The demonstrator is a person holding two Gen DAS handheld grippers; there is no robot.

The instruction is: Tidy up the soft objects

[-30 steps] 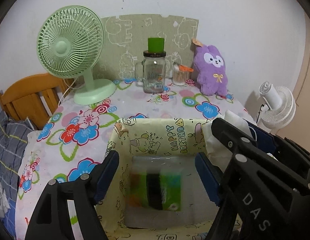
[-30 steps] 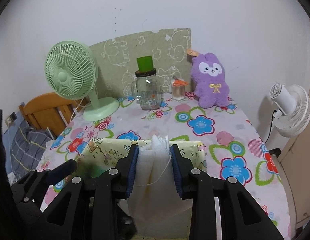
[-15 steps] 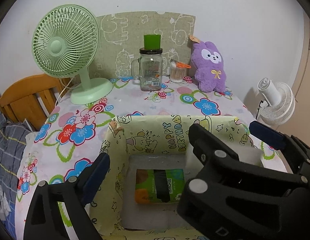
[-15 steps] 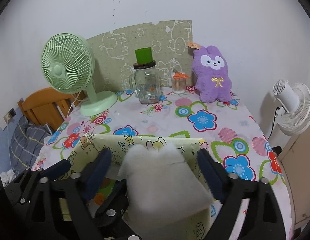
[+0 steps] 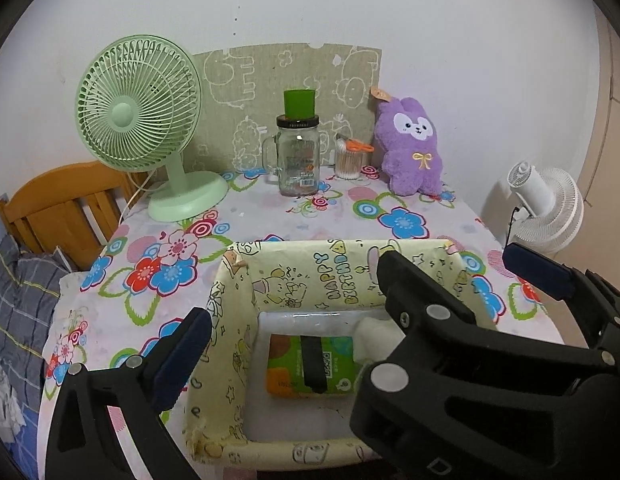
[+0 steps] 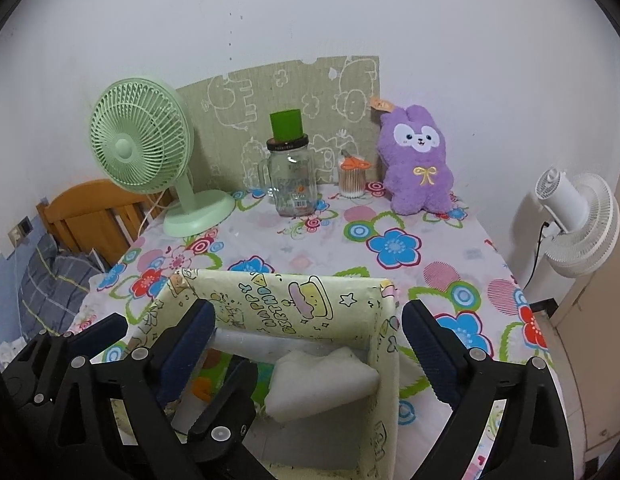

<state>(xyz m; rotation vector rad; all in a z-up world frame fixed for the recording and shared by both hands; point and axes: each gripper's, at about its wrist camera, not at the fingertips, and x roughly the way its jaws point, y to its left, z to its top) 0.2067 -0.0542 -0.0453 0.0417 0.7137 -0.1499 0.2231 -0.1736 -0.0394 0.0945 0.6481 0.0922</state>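
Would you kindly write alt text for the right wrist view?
A white soft pad lies inside a pale yellow cartoon-print box, between the opening jaws of the right gripper, untouched. Behind, on the floral tablecloth, stand a green desk fan, a glass jar and a purple plush rabbit.

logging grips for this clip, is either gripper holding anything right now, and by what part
Nothing is held. Both grippers' jaws stand apart over the yellow cartoon-print box; the right gripper jaws are opening, the white soft pad lying loose inside.
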